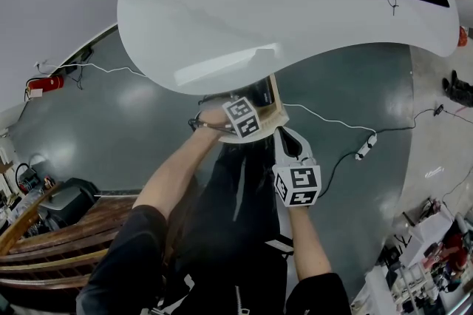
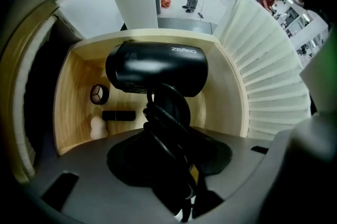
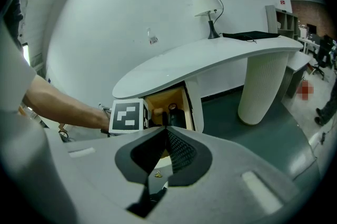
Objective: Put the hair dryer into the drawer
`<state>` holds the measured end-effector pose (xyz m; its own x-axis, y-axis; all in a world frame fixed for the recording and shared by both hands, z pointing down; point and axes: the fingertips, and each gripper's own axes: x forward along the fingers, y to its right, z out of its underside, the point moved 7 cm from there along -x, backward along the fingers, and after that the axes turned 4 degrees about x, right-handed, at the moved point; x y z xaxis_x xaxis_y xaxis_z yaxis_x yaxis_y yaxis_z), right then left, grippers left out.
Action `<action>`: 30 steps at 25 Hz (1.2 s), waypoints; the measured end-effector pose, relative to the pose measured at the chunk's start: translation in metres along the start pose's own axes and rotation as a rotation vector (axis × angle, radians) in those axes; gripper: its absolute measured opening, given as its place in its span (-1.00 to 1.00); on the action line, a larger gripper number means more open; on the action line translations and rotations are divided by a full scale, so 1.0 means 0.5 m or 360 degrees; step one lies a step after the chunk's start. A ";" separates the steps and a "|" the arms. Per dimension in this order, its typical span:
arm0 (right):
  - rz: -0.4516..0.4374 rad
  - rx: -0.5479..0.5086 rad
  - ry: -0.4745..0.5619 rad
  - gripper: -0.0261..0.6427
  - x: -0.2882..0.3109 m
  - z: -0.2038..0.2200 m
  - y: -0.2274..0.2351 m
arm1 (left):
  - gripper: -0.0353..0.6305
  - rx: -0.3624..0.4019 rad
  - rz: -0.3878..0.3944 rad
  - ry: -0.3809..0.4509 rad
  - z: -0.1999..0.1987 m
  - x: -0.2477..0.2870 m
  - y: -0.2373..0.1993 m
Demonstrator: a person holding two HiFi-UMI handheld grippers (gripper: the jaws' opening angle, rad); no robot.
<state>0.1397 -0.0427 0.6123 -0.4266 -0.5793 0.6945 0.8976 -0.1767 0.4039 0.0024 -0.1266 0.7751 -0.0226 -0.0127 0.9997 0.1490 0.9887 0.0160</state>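
Pale wood lines the open drawer (image 2: 227, 92), and the left gripper view looks straight into it: the black hair dryer (image 2: 158, 68) fills the middle, its barrel lying crosswise inside the walls, its handle and looped cord (image 2: 164, 136) running down into the left gripper (image 2: 169, 150), whose jaws are clamped on that bundle. Only this view shows the small things at the drawer's left end: a dark ring (image 2: 99, 94), a short black stick (image 2: 118, 115) and a pale rounded piece (image 2: 98, 127) just below it. Whether the dryer rests on the drawer's bottom or hangs just above it I cannot tell. A ribbed white panel (image 2: 271, 78) curves away at the right. From the head view the white desk (image 1: 259, 3) covers most of the drawer, so just a wooden corner and a dark patch show beside the left gripper's marker cube (image 1: 242, 117); the right gripper's cube (image 1: 298, 185) sits nearer the person, apart from the drawer. The right gripper view alone gives the whole setting: the curved desk top on a ribbed pedestal (image 3: 260, 86), a lamp (image 3: 205, 4) on it, the drawer standing open beneath with something dark in it, too small to read. The right gripper (image 3: 165, 128) has its jaws pressed together on nothing.
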 end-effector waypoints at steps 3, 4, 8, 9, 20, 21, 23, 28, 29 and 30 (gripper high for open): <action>-0.0002 0.0004 -0.0003 -0.91 0.001 -0.001 0.003 | -0.33 0.0009 0.0026 -0.0046 -0.005 0.009 0.000; 0.0000 0.0009 -0.0003 -0.91 0.002 -0.001 0.003 | -0.33 0.0008 0.0034 -0.0058 -0.006 0.012 0.000; -0.0001 0.0023 0.0002 -0.91 0.004 -0.006 0.004 | -0.32 0.0015 0.0047 -0.0104 -0.007 0.022 0.002; -0.0001 0.0022 0.0004 -0.91 0.004 -0.007 0.004 | -0.32 0.0022 0.0047 -0.0113 -0.008 0.024 0.004; 0.0010 0.0044 0.0004 -0.91 0.006 -0.010 0.010 | -0.30 0.0119 0.0050 -0.0220 -0.009 0.039 0.015; 0.0011 0.0047 0.0003 -0.91 0.006 -0.010 0.011 | -0.30 0.0123 0.0051 -0.0226 -0.009 0.040 0.015; 0.0014 0.0054 0.0002 -0.91 0.007 -0.009 0.012 | -0.30 0.0129 0.0055 -0.0230 -0.010 0.041 0.016; 0.0022 0.0069 -0.0003 -0.91 0.009 -0.006 0.014 | -0.30 0.0143 0.0066 -0.0236 -0.012 0.043 0.018; 0.0023 0.0071 -0.0004 -0.91 0.009 -0.005 0.012 | -0.30 0.0140 0.0069 -0.0234 -0.010 0.043 0.018; 0.0027 0.0075 -0.0005 -0.91 0.009 -0.004 0.010 | -0.30 0.0136 0.0072 -0.0233 -0.008 0.042 0.018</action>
<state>0.1428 -0.0479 0.6162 -0.4120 -0.5796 0.7031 0.8984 -0.1295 0.4197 0.0075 -0.1188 0.7965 -0.1623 0.0481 0.9856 0.0688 0.9969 -0.0373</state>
